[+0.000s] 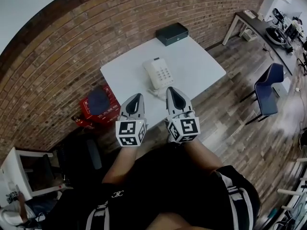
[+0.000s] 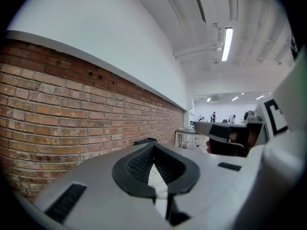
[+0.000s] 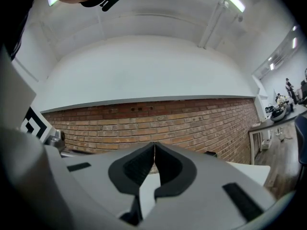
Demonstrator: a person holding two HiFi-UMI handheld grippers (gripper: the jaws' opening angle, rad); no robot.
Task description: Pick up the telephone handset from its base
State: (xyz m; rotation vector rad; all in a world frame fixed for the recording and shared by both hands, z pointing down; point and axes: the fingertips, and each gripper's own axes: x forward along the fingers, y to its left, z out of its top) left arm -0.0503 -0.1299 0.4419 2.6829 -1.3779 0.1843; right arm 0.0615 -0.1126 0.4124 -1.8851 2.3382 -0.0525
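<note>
From your head camera, the telephone [image 1: 159, 74] sits on the white table [image 1: 201, 66], toward its near edge. Its handset [image 1: 151, 75] lies on the left side of the base. Your left gripper [image 1: 137, 97] and right gripper [image 1: 172, 90] hover side by side at that near edge, the right one just in front of the telephone. A black box [image 1: 171, 33] stands at the table's far side by the brick wall [image 1: 72, 47].

In your left gripper view, the jaws meet at the tips and hold nothing.

In your right gripper view, the jaws are likewise closed and empty.
</note>
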